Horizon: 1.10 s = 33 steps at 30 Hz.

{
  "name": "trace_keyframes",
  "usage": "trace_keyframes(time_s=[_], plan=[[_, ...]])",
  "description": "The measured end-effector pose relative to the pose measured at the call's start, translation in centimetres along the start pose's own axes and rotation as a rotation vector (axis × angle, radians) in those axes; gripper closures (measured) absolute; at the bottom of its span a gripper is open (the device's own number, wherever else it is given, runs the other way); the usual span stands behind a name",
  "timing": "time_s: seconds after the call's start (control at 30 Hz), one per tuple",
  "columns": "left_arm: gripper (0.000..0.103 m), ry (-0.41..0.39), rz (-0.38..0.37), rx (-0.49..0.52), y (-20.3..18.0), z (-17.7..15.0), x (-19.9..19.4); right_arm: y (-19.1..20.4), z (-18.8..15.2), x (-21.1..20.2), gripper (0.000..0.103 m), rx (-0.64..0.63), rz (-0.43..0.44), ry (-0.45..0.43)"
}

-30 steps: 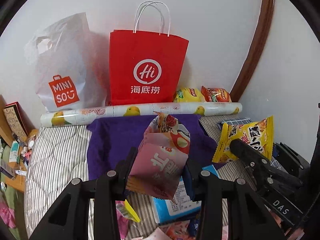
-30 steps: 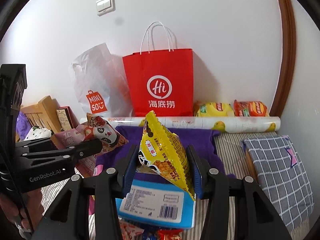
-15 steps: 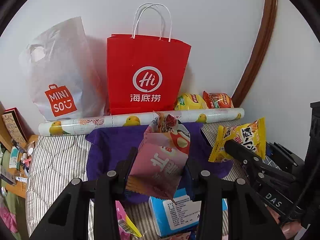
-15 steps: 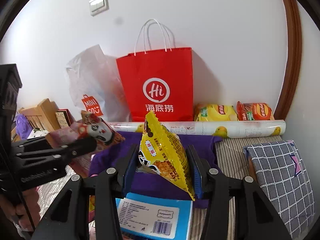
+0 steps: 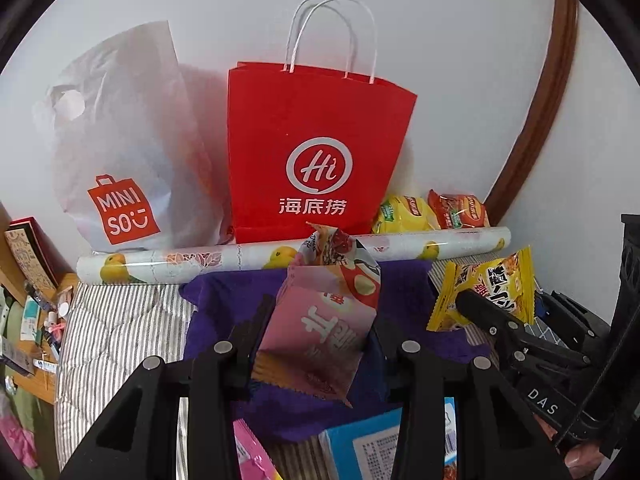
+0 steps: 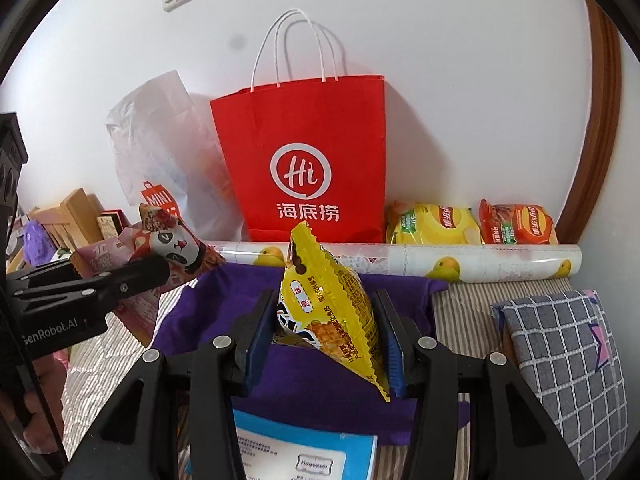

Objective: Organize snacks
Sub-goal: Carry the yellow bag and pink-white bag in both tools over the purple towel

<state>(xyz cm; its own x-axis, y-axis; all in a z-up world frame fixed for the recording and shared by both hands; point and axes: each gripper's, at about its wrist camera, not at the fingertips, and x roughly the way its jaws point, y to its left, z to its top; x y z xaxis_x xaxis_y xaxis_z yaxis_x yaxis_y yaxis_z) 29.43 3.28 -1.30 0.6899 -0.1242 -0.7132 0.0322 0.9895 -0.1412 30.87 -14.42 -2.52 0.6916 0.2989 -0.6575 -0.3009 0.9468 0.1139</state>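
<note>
Snacks mid-sort: left gripper [image 5: 316,344] jaws clench the pink packet [image 5: 320,332], right gripper [image 6: 324,344] jaws the yellow packet [image 6: 332,312]; two chip bags [image 6: 472,222] sit at the bed's [image 5: 116,328] back edge, more lie near.

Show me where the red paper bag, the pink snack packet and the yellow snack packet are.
red paper bag [image 6: 308,136]: right wrist view, front panel.
pink snack packet [image 5: 324,328]: left wrist view, middle of its face.
yellow snack packet [image 6: 332,304]: right wrist view, printed front.
</note>
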Motion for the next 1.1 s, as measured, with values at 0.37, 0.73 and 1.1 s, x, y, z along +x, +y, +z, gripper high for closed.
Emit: trace_keyframes(time_s=[0.37, 0.73, 1.1], plan=[[0.064, 0.022, 0.016, -0.029, 2.0, 1.7, 3.5, 0.0, 2.7, 3.0, 0.055, -0.035, -0.003, -0.011], [0.064, 0.110, 0.025, -0.034, 2.7, 0.7, 7.7, -0.9, 2.4, 7.6, 0.055, -0.054, -0.010, 0.063], [0.064, 0.164, 0.038, -0.040, 2.9, -0.7, 10.6, -3.2, 1.5, 10.3, 0.055, -0.086, -0.026, 0.116]])
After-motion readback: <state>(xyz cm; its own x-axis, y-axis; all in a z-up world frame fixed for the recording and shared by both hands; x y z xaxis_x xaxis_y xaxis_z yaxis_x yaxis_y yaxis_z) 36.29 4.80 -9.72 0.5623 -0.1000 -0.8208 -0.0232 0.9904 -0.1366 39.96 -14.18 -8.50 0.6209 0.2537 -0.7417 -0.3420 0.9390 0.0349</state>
